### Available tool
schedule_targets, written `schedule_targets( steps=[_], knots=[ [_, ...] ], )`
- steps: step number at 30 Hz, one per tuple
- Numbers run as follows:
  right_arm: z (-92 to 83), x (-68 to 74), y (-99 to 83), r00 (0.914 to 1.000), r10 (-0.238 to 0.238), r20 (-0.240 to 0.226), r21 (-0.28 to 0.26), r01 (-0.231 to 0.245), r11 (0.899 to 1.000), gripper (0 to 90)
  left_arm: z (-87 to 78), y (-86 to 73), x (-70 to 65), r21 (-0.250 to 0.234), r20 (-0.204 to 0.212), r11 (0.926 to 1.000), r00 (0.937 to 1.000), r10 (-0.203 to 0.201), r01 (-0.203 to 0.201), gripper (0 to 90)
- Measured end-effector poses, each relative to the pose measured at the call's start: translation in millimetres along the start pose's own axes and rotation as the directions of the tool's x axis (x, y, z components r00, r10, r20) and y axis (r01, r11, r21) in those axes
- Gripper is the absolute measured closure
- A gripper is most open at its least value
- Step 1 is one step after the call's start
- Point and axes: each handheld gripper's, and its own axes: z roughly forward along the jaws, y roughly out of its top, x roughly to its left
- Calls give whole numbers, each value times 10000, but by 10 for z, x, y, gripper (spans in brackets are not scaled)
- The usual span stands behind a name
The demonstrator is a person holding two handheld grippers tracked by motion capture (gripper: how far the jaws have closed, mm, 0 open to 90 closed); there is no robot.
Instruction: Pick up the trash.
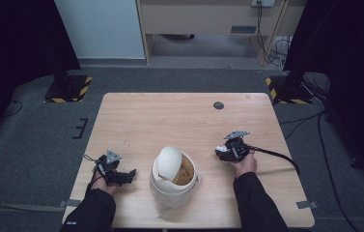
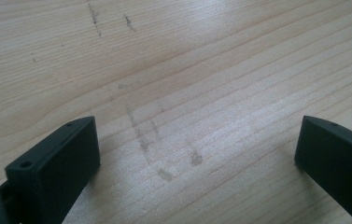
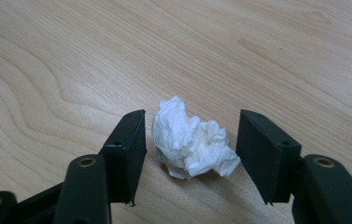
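Observation:
A crumpled white tissue (image 3: pixel 191 142) lies on the wooden table (image 3: pixel 71 60), between the two black jaws of my right gripper (image 3: pixel 191 122). The jaws stand close on either side of it, with a narrow gap on the left and the right pad just at its edge; no squeeze shows. In the high view the right gripper (image 1: pixel 221 153) sits at the table's right, pointing left. My left gripper (image 2: pixel 197 126) is wide open over bare wood, and in the high view it (image 1: pixel 130 173) rests near the front left, pointing right toward a white bin (image 1: pixel 172 179).
The white bin has a domed swing lid (image 1: pixel 169 162) tipped open and stands at the table's front centre between both hands. A dark round grommet (image 1: pixel 218 105) sits in the table's far side. A cable (image 1: pixel 276 155) trails right from the right gripper.

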Motion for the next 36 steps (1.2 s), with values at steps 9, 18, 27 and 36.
schedule_targets(
  steps=[9, 18, 27, 36],
  knots=[
    [-14, 5, -2, 9998, 1, -210, 132, 2, 9999, 607, 0, 0, 0, 0, -1, 10000, 10000, -1, 1, 0],
    [-118, -9, 21, 9987, 123, -502, 28, -122, 9999, 641, 0, 0, 0, -2, -1, 10000, 10000, -3, 3, 0],
    [-398, -73, 60, 9942, 204, -1053, -672, -276, 9974, 642, 0, 0, 0, -2, 0, 10000, 10000, -4, 4, 0],
    [-774, -174, 47, 9848, 307, -1708, -1790, -617, 9819, 642, 0, 0, 0, 1, -1, 10000, 10000, 0, 0, 0]
  ],
)
